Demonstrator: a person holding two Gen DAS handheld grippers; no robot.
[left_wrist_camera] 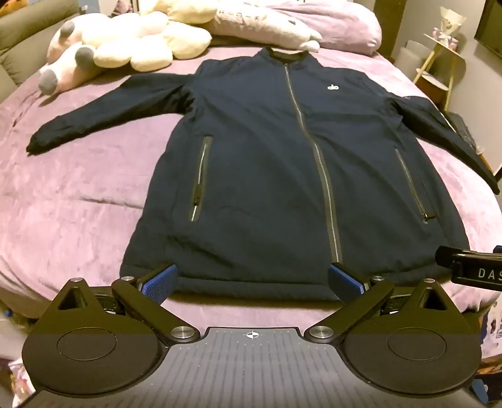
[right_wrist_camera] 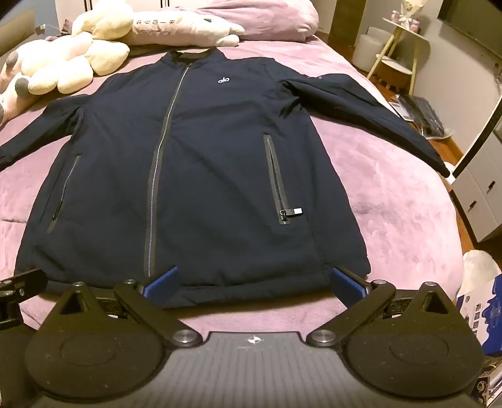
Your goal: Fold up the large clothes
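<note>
The navy jacket (left_wrist_camera: 266,163) is lying flat and face up on the purple bedspread (left_wrist_camera: 78,204), with its collar pointing toward the head of the bed and its hem lying near the foot edge. A strip of bare cover is showing between the hem and the near edge, and wide bare areas are lying on both sides of the body, below the sleeves. The left sleeve (left_wrist_camera: 103,106) is stretching out across the cover, while the right sleeve (right_wrist_camera: 376,119) is reaching to the bed's side edge and its cuff is hanging over it. Plush toys (left_wrist_camera: 125,44) and a pillow (right_wrist_camera: 175,28) are crowding the far end, touching the collar area. The front zipper is closed, 2 pocket zippers are showing, and a small white logo is sitting on the chest. The left gripper (left_wrist_camera: 251,279) is hovering over the hem with its jaws spread wide and nothing between them; the right gripper (right_wrist_camera: 254,279) is doing the same beside it, also wide and empty
</note>
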